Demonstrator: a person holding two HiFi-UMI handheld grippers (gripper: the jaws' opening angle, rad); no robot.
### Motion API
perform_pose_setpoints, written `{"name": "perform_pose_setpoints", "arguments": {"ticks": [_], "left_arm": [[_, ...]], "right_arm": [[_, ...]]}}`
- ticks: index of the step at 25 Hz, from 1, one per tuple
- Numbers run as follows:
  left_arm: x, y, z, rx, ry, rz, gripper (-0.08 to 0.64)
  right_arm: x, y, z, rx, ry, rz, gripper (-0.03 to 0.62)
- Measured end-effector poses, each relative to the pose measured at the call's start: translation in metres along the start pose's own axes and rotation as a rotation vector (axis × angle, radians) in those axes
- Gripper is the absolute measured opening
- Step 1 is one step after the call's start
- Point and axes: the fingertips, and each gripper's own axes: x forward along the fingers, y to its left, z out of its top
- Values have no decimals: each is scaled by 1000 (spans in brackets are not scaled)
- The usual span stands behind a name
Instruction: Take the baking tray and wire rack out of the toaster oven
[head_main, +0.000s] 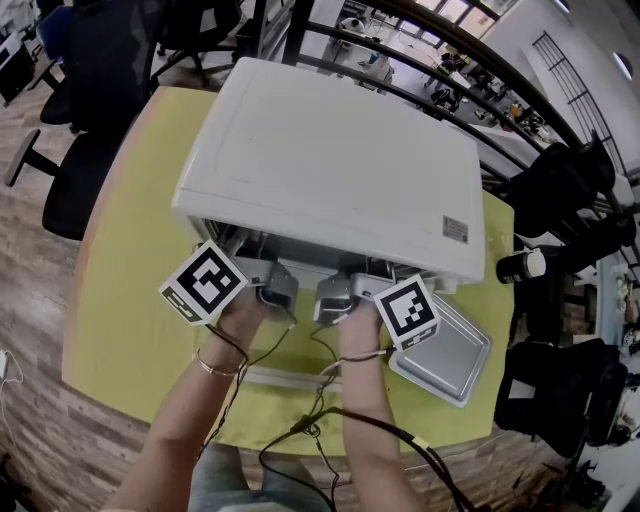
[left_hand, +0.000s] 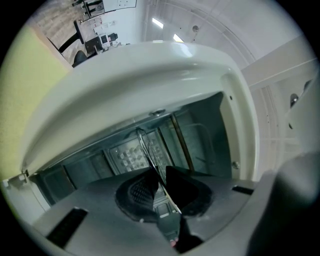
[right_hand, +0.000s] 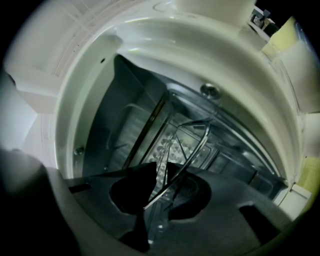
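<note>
- oven (head_main: 330, 160) sits on table (head_main: 120, 300); its top panel fills most of the head view; front lip overhangs both grippers, so the jaw tips are hidden from above
- left gripper (left_hand: 161, 189): jaws almost together, pinched on a thin front wire of the rack (left_hand: 148, 145); rack seen edge-on, running back into the cavity
- right gripper (right_hand: 159, 189): same grip; jaws a sliver apart, clamped on the rack's curved rim wire
- rack is inside the oven, not yet out; both grippers are level at the mouth, side by side with a small gap between them
- tray (head_main: 445, 355) already out; lies flat on the table just right of the right hand, close to the front-right table edge
- room: bare table left of the left gripper; right side taken by the tray; chairs (head_main: 90, 150) stand off the table's far-left corner
- gripper views only: dark cavity walls, side rails, embossed back panel; free space above the rack up to the cavity roof; white front frame curving round the opening
- head view only: tray, table edges, marker cubes, cables (head_main: 330, 440) trailing from the grippers back along the forearms
</note>
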Motion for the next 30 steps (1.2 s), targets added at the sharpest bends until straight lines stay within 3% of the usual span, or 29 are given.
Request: {"name": "perform_pose_setpoints", "arguments": {"ticks": [3, 9, 30], "left_arm": [[-2, 0, -2, -5, 1, 4, 43], [-9, -2, -6, -4, 2, 3, 43], [-36, -6, -10, -14, 7, 9, 38]], "right_arm": [[-3, -3, 0, 7, 1, -15, 60], [-7, 5, 1, 9, -5, 53, 58], [-36, 0, -10, 33, 8, -5, 49]]}}
